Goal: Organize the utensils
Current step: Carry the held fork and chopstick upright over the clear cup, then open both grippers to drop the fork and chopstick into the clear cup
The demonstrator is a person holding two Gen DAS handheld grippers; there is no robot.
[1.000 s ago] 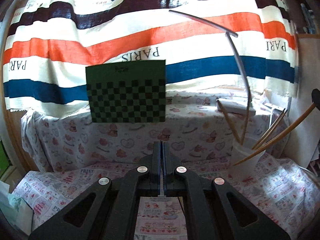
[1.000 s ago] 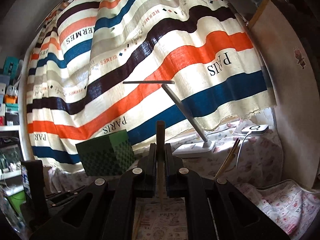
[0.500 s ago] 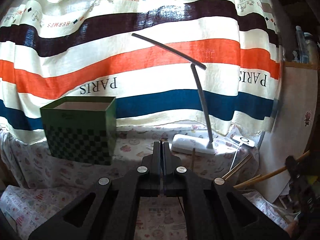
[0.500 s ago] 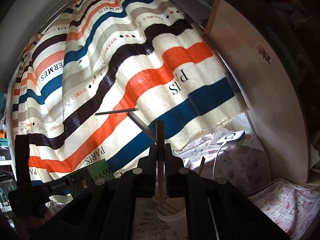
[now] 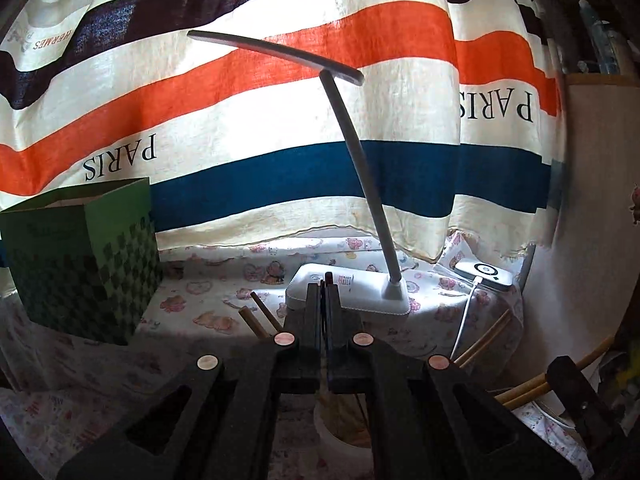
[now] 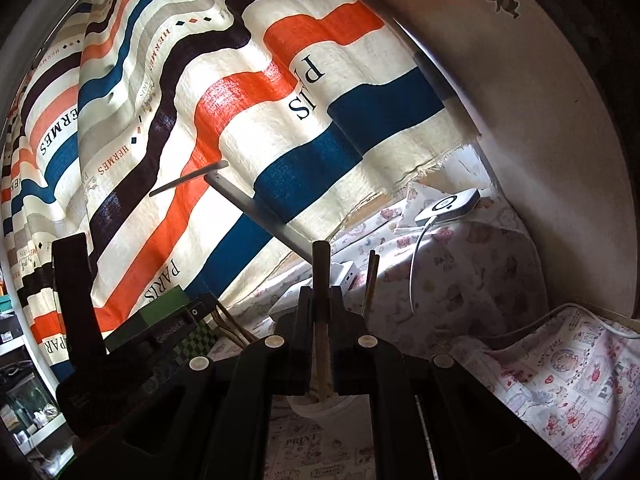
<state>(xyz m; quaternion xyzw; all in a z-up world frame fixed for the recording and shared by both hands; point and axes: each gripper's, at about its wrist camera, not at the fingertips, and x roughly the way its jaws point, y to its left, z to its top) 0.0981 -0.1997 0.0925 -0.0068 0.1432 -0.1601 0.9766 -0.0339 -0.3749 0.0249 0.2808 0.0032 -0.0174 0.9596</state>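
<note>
In the left wrist view my left gripper (image 5: pixel 324 282) is shut with nothing between its fingers. It hangs over a white cup (image 5: pixel 344 428) from which wooden sticks (image 5: pixel 256 314) fan out to the left and right. In the right wrist view my right gripper (image 6: pixel 320 292) is shut on a wooden stick (image 6: pixel 320 264) held upright, whose lower end reaches down toward the same white cup (image 6: pixel 324 408). A second stick (image 6: pixel 372 280) leans out of the cup just to the right. The left gripper's black body (image 6: pixel 76 300) shows at the left of this view.
A green chequered box (image 5: pixel 80 264) stands on the printed cloth at the left. A white desk lamp (image 5: pixel 348 292) stands behind the cup, and a white charger with a cable (image 5: pixel 484 276) lies at the right. A striped curtain hangs behind, with a pale wall on the right.
The left gripper has swung right: the cup went from the right edge to under its fingers, and the box slid left. The right gripper rolled and came over the cup, still holding the stick.
</note>
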